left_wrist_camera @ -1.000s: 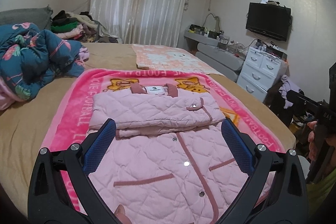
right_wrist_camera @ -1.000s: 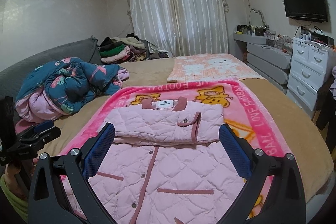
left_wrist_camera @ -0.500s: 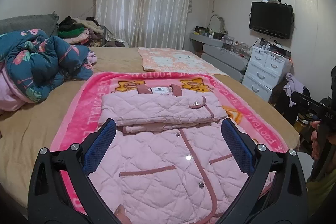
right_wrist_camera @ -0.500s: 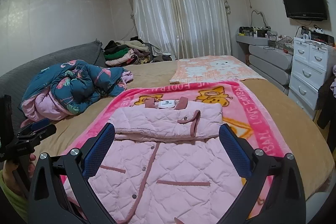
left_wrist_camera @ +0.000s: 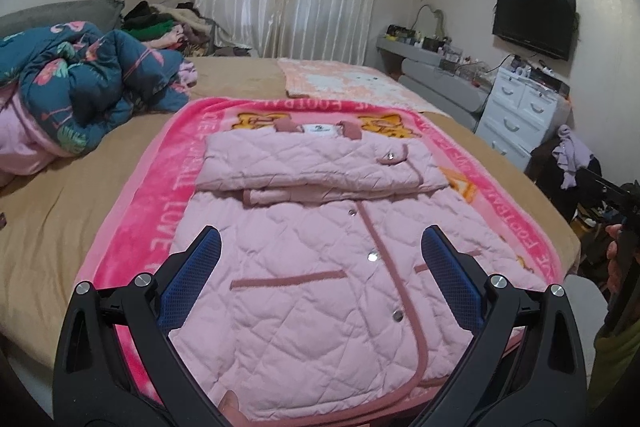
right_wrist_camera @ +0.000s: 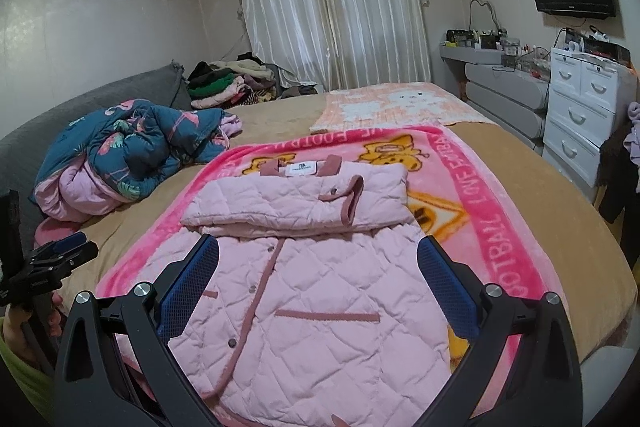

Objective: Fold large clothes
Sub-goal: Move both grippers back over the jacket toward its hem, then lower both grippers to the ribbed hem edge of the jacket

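Both claws, left claw [left_wrist_camera: 320, 259] & right claw [right_wrist_camera: 318, 267], wide open, held level, gripping nothing

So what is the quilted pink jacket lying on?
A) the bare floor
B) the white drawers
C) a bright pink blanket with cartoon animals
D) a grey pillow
C: the quilted pink jacket lies flat on the bright pink blanket with cartoon animals, whose pink border shows around it in both views, spread over the tan bed.
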Action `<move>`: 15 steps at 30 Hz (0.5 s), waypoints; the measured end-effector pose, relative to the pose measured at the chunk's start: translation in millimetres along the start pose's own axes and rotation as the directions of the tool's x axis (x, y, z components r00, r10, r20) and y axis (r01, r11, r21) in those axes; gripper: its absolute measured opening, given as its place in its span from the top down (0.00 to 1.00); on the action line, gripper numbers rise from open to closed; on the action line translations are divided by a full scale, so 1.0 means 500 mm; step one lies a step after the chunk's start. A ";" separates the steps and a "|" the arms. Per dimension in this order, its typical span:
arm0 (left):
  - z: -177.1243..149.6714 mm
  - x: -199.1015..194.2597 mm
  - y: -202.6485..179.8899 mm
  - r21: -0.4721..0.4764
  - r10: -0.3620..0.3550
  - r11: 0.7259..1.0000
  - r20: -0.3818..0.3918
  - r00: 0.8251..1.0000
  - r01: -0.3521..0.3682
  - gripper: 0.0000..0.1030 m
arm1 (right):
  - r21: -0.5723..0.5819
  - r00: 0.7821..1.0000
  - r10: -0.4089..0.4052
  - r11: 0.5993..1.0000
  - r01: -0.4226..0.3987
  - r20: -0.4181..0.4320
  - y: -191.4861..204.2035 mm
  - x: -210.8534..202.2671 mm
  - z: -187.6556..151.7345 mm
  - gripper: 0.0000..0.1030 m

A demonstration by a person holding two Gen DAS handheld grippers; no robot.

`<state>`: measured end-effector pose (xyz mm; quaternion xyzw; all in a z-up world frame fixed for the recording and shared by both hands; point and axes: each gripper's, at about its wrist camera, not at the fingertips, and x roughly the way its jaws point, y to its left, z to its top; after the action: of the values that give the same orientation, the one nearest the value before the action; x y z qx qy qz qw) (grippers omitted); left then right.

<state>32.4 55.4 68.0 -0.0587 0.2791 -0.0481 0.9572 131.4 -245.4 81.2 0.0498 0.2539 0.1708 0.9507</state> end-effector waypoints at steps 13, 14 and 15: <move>-0.064 0.027 0.027 -0.001 0.074 0.997 -0.086 0.994 -0.074 0.09 | -0.001 0.998 -0.009 1.000 0.009 -0.068 -0.030 0.024 -0.053 0.04; -0.070 0.030 0.030 -0.003 0.078 0.997 -0.093 0.993 -0.079 0.09 | -0.003 0.997 -0.012 1.000 0.012 -0.075 -0.032 0.027 -0.058 0.04; -0.074 0.033 0.035 -0.004 0.084 0.996 -0.099 0.992 -0.084 0.09 | -0.002 0.996 -0.015 1.000 0.015 -0.087 -0.036 0.032 -0.064 0.04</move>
<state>27.4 67.3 25.8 -0.0484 0.3287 -0.0095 0.9432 133.9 -256.4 42.7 0.0400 0.2952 0.1660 0.9401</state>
